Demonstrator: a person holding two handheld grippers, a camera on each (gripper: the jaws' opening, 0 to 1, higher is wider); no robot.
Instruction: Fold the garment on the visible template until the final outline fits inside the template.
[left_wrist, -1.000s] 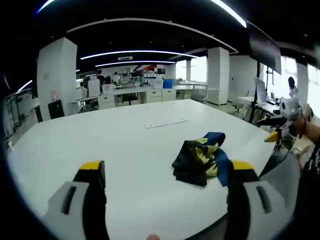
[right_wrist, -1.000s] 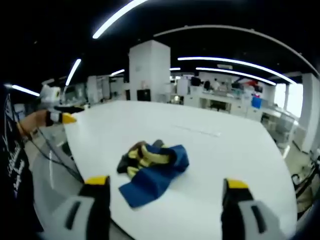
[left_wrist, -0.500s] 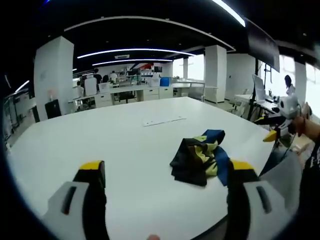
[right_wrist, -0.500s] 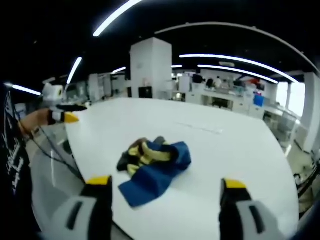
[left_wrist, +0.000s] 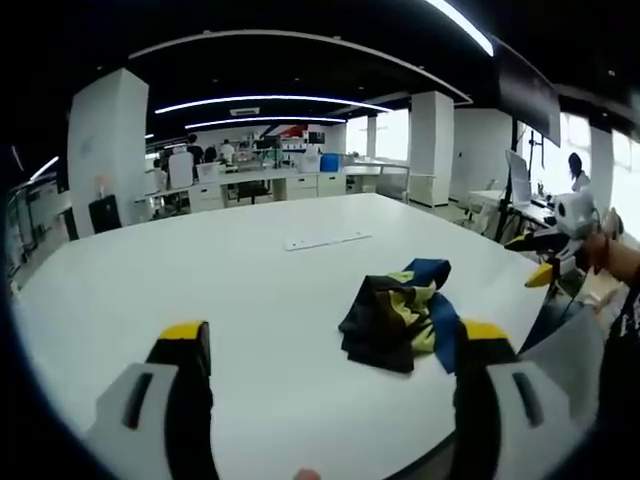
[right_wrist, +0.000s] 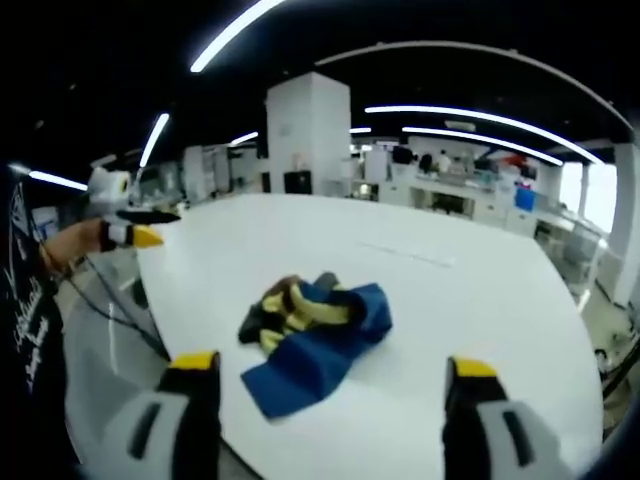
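On white table (left_wrist: 200, 270), crumpled garment (right_wrist: 315, 330) with folds hidden, both grippers' fingers spread, faint template (left_wrist: 327, 240) beyond.

a wide white surface (left_wrist: 250, 290) spreads ahead of the fingers. beyond it a white square pillar (left_wrist: 107, 150) stands to the left, rows of desks (left_wrist: 270, 185) lie behind, long ceiling light strips (left_wrist: 270, 101) curve overhead, and bright windows (left_wrist: 590, 150) glow far right.
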